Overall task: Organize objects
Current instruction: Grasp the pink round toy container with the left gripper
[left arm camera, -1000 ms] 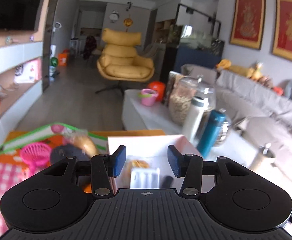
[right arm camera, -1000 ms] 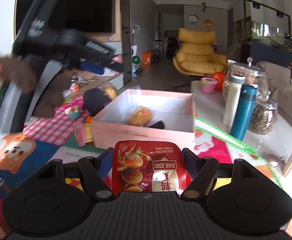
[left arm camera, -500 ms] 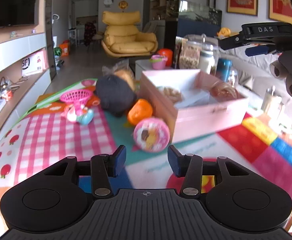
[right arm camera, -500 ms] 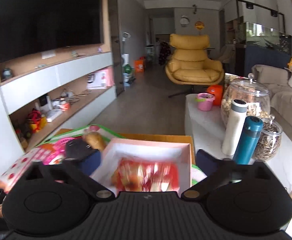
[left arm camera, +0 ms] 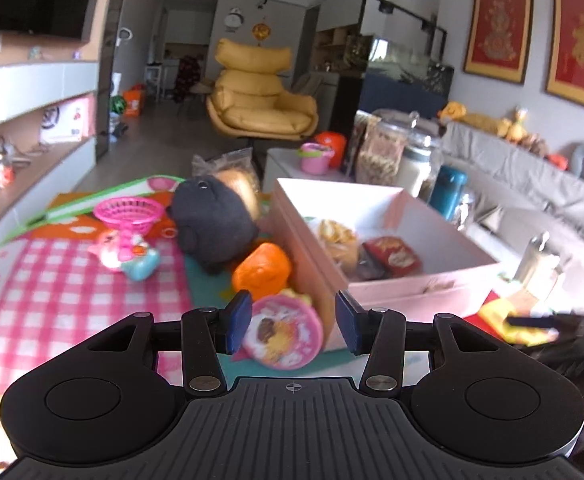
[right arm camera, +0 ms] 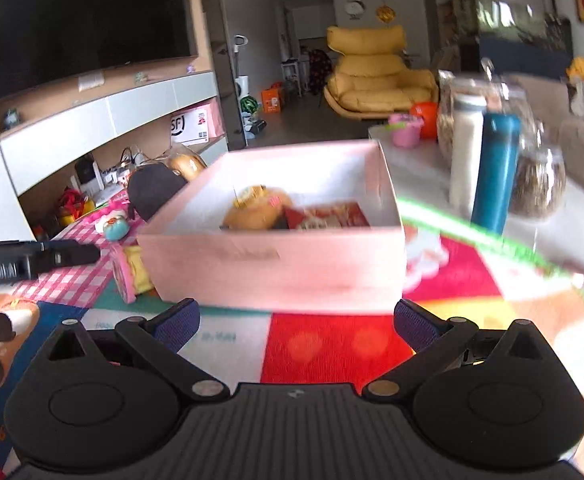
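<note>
Lining up my left hand-held gripper (left arm camera: pixel 290 322) on the round pink toy (left arm camera: pixel 282 336) beside the pink box (left arm camera: pixel 419 288), with my right hand-held gripper (right arm camera: pixel 293 322) empty in front of that box.

My left jaws stand partly spread with nothing pinched; the round toy shows between the pads, leaning at the box's near corner on the play mat (left arm camera: pixel 76 280), touching the orange toy (left arm camera: pixel 262 270). My right jaws have just been opening and now gape wide, nothing between them; the red snack packet (right arm camera: pixel 331 216) lies inside the box next to a wrapped bun (right arm camera: pixel 258 208). As I judge it, closing from here could nip the box wall with the toy, or push the toy aside and jostle the orange one. Legible writing: "SF" on a pink carton (right arm camera: pixel 196 124) on the shelf; the packet's print is too blurred to read.
</note>
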Demonstrator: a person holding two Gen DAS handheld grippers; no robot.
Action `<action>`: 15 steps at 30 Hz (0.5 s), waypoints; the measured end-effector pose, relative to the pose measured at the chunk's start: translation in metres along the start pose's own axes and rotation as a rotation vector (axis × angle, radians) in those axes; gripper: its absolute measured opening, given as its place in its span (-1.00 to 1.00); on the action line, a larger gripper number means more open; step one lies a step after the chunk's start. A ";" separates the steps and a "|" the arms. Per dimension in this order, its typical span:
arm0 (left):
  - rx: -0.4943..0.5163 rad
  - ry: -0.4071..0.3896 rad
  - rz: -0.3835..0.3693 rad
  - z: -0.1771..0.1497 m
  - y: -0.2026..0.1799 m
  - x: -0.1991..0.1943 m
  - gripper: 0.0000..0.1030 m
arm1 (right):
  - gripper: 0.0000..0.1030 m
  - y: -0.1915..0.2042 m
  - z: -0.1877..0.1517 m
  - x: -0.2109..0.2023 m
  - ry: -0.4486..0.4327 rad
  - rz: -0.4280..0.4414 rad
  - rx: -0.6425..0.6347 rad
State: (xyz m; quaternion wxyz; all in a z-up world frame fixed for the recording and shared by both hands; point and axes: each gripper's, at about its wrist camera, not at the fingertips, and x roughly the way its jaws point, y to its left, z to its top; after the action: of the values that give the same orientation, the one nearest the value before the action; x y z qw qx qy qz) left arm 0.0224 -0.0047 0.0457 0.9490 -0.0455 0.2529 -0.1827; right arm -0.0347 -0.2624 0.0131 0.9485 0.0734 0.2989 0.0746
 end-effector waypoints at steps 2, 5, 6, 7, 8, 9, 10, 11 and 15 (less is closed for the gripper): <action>0.017 -0.009 -0.003 0.000 -0.001 0.006 -0.03 | 1.00 -0.005 0.000 0.000 -0.006 -0.009 0.030; 0.060 0.012 0.039 0.000 -0.001 0.020 -0.03 | 1.00 -0.010 -0.001 -0.001 -0.012 0.016 0.065; 0.064 0.029 0.044 0.000 0.001 0.025 -0.01 | 1.00 -0.011 -0.001 -0.002 -0.021 0.019 0.071; 0.063 0.032 0.037 -0.001 0.002 0.027 0.04 | 1.00 -0.011 -0.001 -0.003 -0.027 0.023 0.075; 0.064 0.033 0.028 -0.001 0.002 0.029 0.03 | 1.00 -0.010 0.000 -0.003 -0.028 0.026 0.077; 0.073 0.040 0.024 -0.002 0.000 0.032 0.03 | 1.00 -0.010 0.000 -0.003 -0.029 0.027 0.077; 0.087 0.045 0.029 -0.003 -0.002 0.034 0.07 | 1.00 -0.010 0.000 -0.004 -0.031 0.026 0.077; 0.103 0.046 0.041 -0.004 -0.004 0.037 0.10 | 1.00 -0.009 0.000 -0.004 -0.031 0.027 0.076; 0.092 0.066 0.067 -0.007 -0.002 0.046 0.17 | 1.00 -0.009 0.000 -0.003 -0.030 0.029 0.077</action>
State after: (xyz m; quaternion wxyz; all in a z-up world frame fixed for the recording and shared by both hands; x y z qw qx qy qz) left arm 0.0553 -0.0230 0.0190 0.9469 0.0126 0.2766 -0.1636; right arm -0.0367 -0.2715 0.0133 0.9483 0.1151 0.2859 0.0757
